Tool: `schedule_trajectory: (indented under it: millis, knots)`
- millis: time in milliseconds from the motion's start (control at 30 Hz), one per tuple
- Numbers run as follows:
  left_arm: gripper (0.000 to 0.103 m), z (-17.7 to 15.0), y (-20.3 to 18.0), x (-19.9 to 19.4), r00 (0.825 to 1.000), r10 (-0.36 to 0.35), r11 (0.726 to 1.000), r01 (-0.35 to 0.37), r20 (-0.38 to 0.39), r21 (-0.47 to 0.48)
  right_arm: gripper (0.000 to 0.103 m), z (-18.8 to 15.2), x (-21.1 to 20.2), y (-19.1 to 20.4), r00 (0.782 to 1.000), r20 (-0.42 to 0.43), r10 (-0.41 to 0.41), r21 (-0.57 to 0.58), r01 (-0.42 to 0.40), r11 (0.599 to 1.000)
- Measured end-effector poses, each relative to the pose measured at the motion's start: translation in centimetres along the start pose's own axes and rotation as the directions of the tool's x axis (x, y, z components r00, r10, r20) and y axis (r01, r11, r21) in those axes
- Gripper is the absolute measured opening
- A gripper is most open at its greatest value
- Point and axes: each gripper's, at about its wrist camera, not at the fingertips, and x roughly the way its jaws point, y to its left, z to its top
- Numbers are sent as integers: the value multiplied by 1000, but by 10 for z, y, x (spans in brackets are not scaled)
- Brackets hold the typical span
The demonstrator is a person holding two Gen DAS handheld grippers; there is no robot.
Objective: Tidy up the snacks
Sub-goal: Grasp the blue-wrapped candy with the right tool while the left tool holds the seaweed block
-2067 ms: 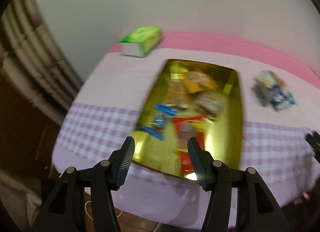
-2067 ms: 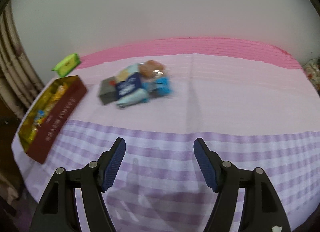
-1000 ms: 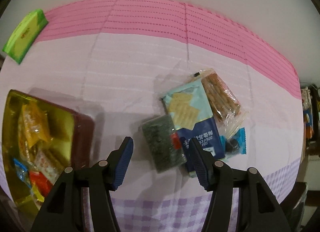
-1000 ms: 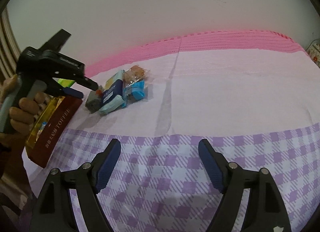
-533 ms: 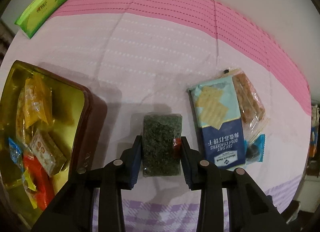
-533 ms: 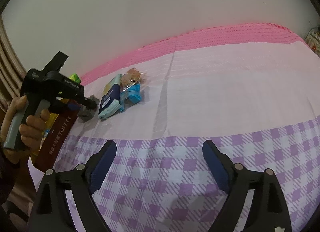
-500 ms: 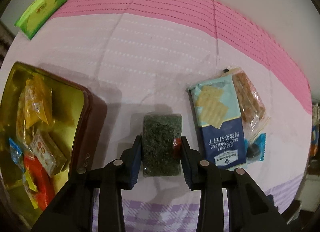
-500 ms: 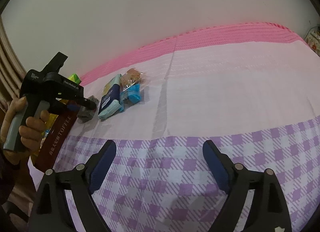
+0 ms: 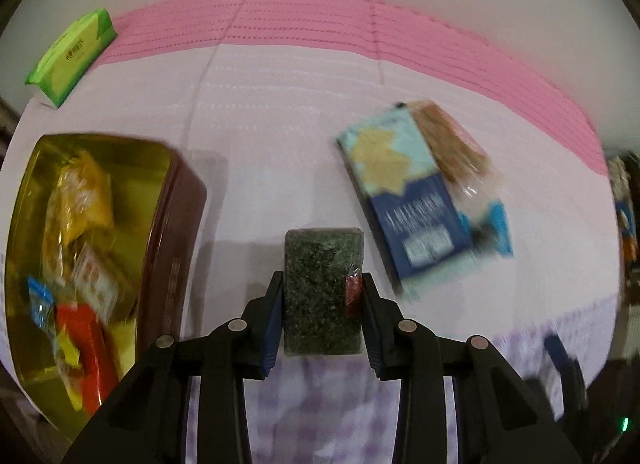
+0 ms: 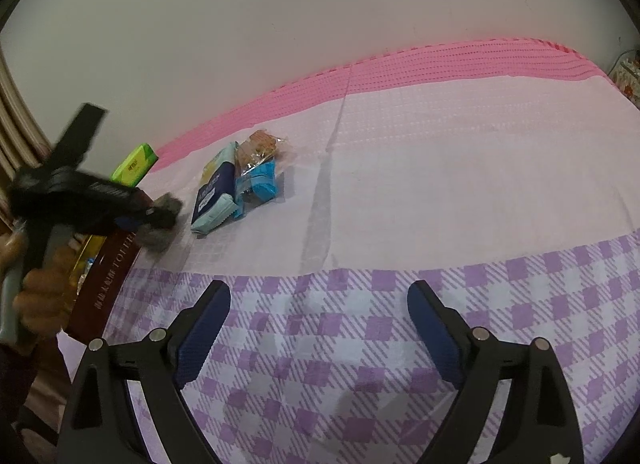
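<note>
I've got the left gripper (image 9: 322, 306) clamped on the seaweed pack (image 9: 322, 288), its pads pressed against both long sides after the jaws closed in on it. The pack is dark green and speckled, with a small red tab on its right edge. It sits in the grip just right of the tin (image 9: 176, 232), close to the tin's dark red wall but not touching it. From the right wrist view the same pack (image 10: 160, 220) shows as a grey blur at the left gripper's (image 10: 154, 220) tip, right by the tin's (image 10: 108, 284) near corner, and I cannot tell whether it is lifted off the cloth (image 10: 440, 184) or touching it.

The tin is open, gold inside, with yellow, white, red and blue packets lying in it. Beyond the tin, at the far edge of the cloth, lies a green tissue pack (image 9: 70, 56).

Right of the tin, well past the seaweed, is the rest of the pile: a blue cracker pack (image 9: 404, 200), a clear biscuit pack (image 9: 448, 140) resting partly on the crackers' far right edge, and a small blue packet (image 9: 498, 232) against their right side. All of that is motion-blurred in the left view.

My right gripper (image 10: 319, 324) is well away from the tin, over the purple checked part of the cloth. Its jaws have just been widening and stand apart with nothing between them.

A hand (image 10: 38, 292) grips the left tool's handle beside the tin.
</note>
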Motion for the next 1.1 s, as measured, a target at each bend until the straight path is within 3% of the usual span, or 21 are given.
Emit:
schedule_trajectory:
  millis: [100,167,267,467,633,767,867,967,1100]
  knots:
    - [36,-21,1,-16,999,-46,999,46,-2,24,86,1,2,4,1000,3,-6,-12,6,1000]
    - [36,-32,0,-26,998,-61,997,61,5,45,68,5,0,10,1000,15,19,-44,-19,999]
    - [36,-43,2,-36,997,-76,995,76,4,64,48,20,11,23,1000,-14,14,-92,-16,996]
    - [36,-65,5,-59,995,-95,992,93,19,90,45,62,48,30,994,-50,101,-58,-104,993]
    - [36,-63,1,-66,994,-103,989,99,36,110,46,85,77,47,991,-70,110,-79,-116,990]
    - [36,-64,2,-69,993,-110,988,106,32,117,46,87,102,53,986,-137,92,-96,-106,990]
    - [36,-64,2,-70,994,-102,987,96,40,130,46,85,107,64,987,-143,74,-150,-96,984]
    - [36,-64,2,-70,994,-105,987,99,39,126,36,82,108,68,989,-141,38,-201,-66,977]
    - [36,-67,1,-71,994,-102,987,96,37,130,33,74,100,66,990,-136,21,-232,-53,971]
